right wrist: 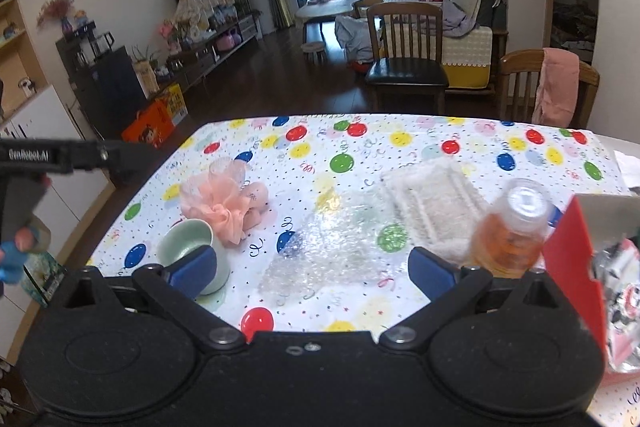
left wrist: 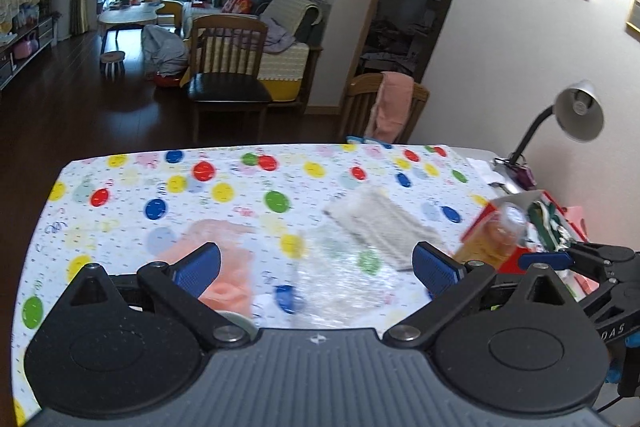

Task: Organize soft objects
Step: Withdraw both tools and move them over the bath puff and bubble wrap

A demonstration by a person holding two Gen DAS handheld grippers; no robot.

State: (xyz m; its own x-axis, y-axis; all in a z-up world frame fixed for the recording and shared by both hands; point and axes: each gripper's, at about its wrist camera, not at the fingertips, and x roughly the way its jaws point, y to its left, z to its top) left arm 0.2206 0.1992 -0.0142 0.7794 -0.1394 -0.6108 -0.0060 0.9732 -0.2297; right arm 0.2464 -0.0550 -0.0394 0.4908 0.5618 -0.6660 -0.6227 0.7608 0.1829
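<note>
- While both of your claws hang above the near edge of the surface (right wrist: 400, 139), neither one holds anything: the left claw (left wrist: 316, 265) has its fingers wide apart, and the right claw (right wrist: 312, 267) is spread apart in the same way.
- The soft things lie across the middle of the surface. The peach mesh puff (right wrist: 224, 203) sits toward the left side, touching the pale green cup (right wrist: 192, 251) that stands just in front of it.
- The sheet of bubble wrap (right wrist: 332, 243) lies flat in the centre, and the white fluffy cloth (right wrist: 432, 207) is just beyond it toward the right side, their edges seeming to overlap.
- The bottle with orange liquid (right wrist: 512, 227) stands by the near corner of the cloth, next to the red box (right wrist: 572, 259) at the right edge. The box looks like the likely place for collecting, but this is only my guess.
- Your open fingers suggest a grasp is being prepared. The bubble wrap lies directly between the fingers of each claw, so it is probably the first target.
- Be careful with the puff: pulling it may tip the cup.
</note>
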